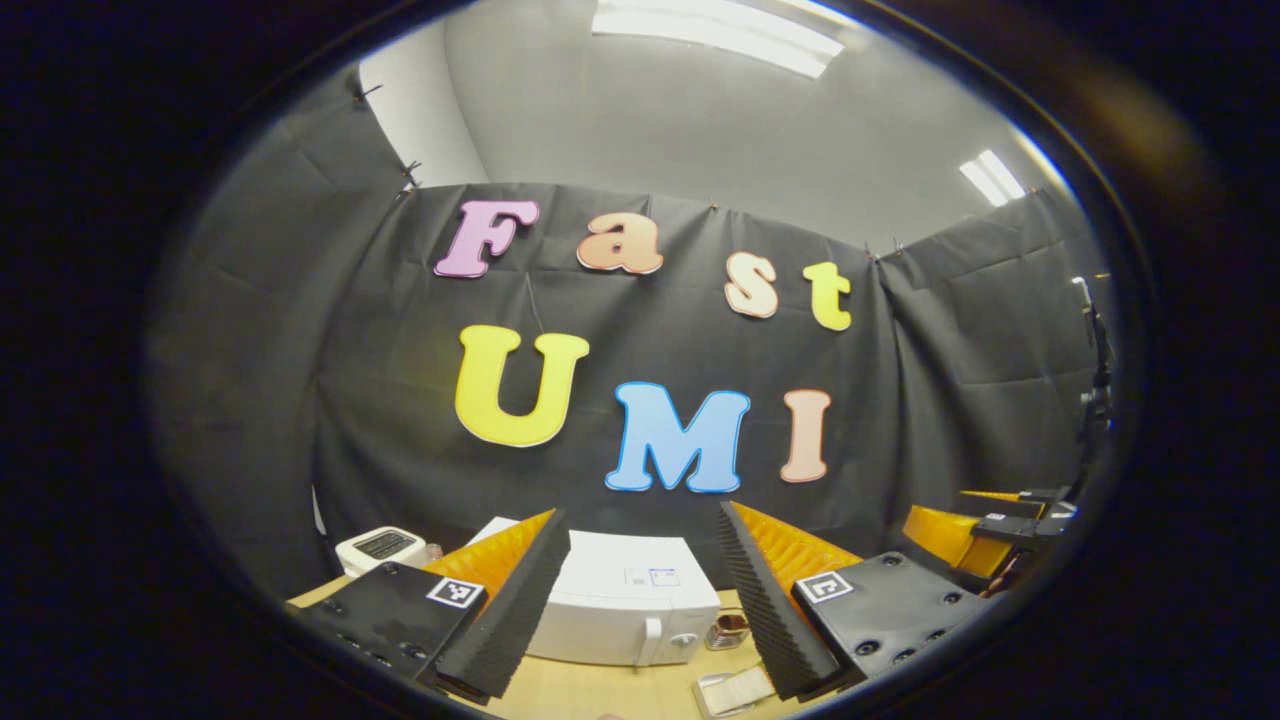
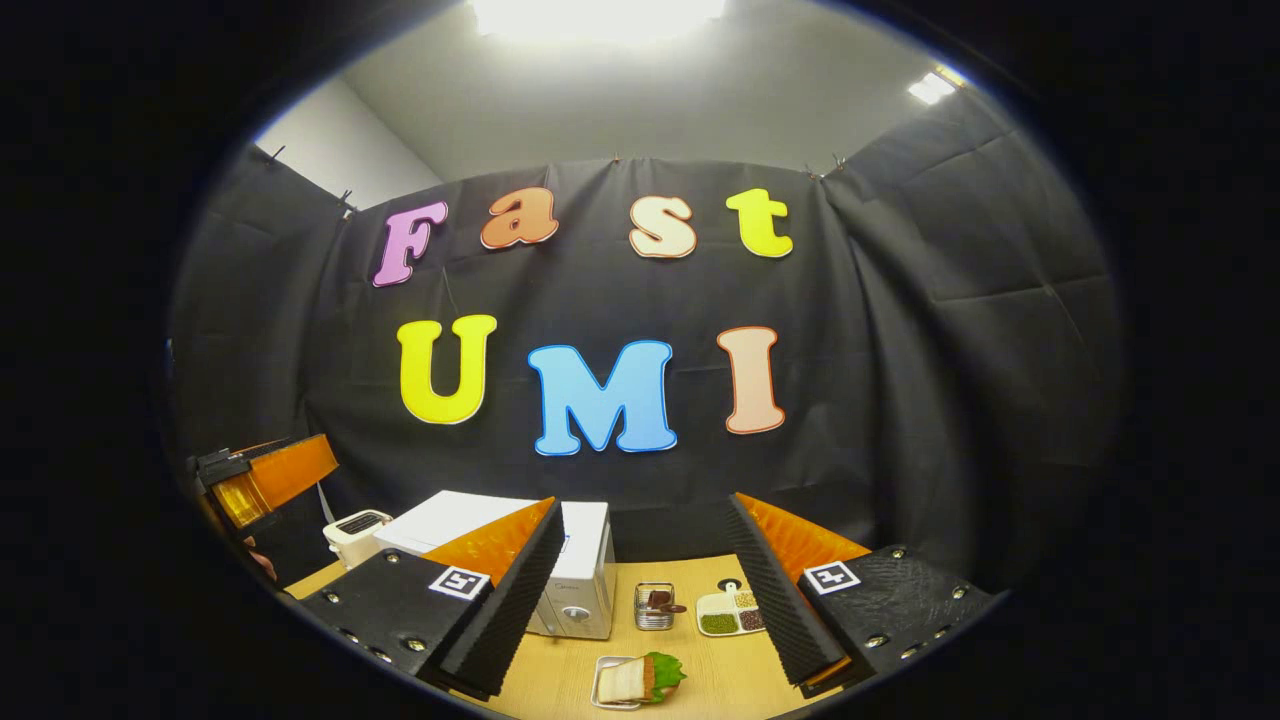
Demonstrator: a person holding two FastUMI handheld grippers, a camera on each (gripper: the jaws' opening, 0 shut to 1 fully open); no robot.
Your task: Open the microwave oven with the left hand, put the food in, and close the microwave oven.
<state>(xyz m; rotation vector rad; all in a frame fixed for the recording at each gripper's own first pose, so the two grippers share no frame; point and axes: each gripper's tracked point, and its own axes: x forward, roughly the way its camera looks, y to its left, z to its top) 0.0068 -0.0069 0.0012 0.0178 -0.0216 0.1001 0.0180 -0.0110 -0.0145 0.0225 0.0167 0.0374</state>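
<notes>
Microwave [image 1: 625,610] stands shut at the back of the table [image 1: 590,690], white, handle and dial at its right front edge. Nearest in each view: both grippers held high and well back, jaws spread wide, nothing between them. Left gripper [image 1: 640,600] faces the microwave front; right gripper [image 2: 645,590] looks down on the food [image 2: 640,678], a sandwich with a lettuce leaf on a small tray, near the table's front edge. Beyond it stand a metal cup [image 2: 655,605] and a divided dish [image 2: 732,612]; a toaster [image 2: 352,532] sits left of the microwave.

Judgement: opening not yet begun. Left gripper should descend, take the handle squarely and pull along the door's swing.

Handle shape is small and hard to make out; hinge side cannot be confirmed; the food is partly cut off in the left gripper view
</notes>
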